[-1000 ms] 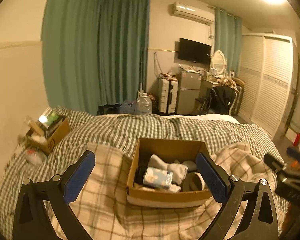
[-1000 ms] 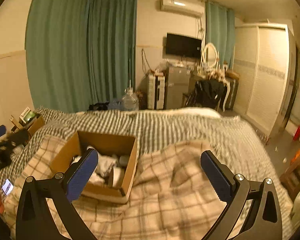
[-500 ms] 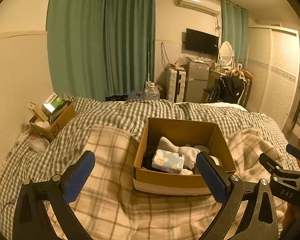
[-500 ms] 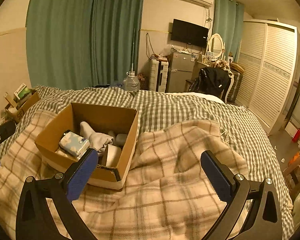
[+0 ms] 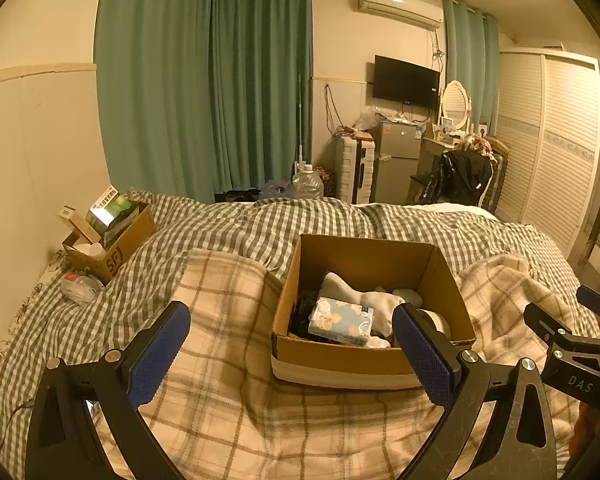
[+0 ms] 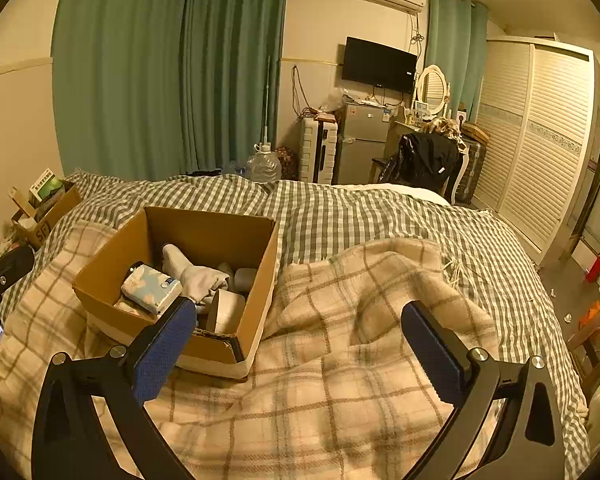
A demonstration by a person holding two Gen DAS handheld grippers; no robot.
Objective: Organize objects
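Fingers of the left gripper [image 5: 292, 344] and the right gripper [image 6: 298, 338] are spread wide, with nothing held. An open cardboard box [image 5: 374, 354] is set on the plaid blanket [image 6: 340, 380]; a blue tissue pack [image 5: 341, 320] and white socks [image 5: 374, 302] are seen inside.

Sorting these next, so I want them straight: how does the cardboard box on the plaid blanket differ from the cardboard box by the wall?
The open cardboard box on the plaid blanket looks larger and has plain sides; the smaller cardboard box by the wall bears printed letters. The first holds soft things, white socks and a floral tissue pack; the second holds upright packages. Both are brown, open-topped and on the bed.
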